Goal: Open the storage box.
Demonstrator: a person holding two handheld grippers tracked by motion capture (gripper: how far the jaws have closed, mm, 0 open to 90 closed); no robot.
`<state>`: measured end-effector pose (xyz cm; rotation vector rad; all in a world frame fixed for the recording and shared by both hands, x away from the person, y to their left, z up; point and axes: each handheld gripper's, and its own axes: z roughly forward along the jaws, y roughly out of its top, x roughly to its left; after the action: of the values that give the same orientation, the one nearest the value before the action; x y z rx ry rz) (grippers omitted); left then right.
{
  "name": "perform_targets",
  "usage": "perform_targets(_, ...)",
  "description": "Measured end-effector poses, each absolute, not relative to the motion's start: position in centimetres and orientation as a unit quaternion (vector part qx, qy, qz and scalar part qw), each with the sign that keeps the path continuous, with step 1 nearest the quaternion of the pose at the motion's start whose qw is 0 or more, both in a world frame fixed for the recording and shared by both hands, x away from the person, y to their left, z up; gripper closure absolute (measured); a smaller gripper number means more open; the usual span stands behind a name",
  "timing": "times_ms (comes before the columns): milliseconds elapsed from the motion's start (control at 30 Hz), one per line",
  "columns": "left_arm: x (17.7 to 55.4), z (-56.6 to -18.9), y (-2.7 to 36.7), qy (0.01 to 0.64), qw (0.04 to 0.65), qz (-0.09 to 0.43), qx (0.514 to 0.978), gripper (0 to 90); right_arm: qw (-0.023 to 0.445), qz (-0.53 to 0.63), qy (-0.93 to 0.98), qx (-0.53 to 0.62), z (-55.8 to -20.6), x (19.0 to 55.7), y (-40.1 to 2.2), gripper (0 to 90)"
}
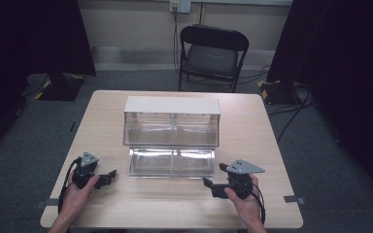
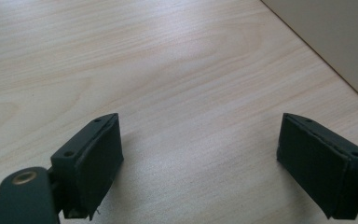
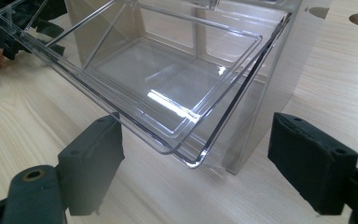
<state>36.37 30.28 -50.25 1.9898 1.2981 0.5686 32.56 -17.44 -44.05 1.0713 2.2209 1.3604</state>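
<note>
Nearest the person, the left gripper (image 1: 108,176) and right gripper (image 1: 212,187) rest low over the pale wood-grain table (image 1: 252,141), jaws apart and holding nothing (black padded blocks). Between them and just beyond lies the clear plastic drawer (image 1: 171,162), pulled out from its white-topped transparent cabinet (image 1: 172,121). A black folding chair (image 1: 212,53) stands behind the table.

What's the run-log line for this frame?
left gripper: open, over bare table | right gripper: open, near clear drawer | drawer: pulled out
</note>
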Motion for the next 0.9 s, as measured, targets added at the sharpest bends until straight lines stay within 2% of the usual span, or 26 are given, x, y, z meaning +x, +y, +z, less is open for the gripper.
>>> perform_targets(900, 36.37, -50.26, 30.29, 0.499, 0.342, 0.219, 0.765, 13.6, 0.16, 0.478, 0.78, 0.372, -43.49, 32.69, -17.21, 16.0)
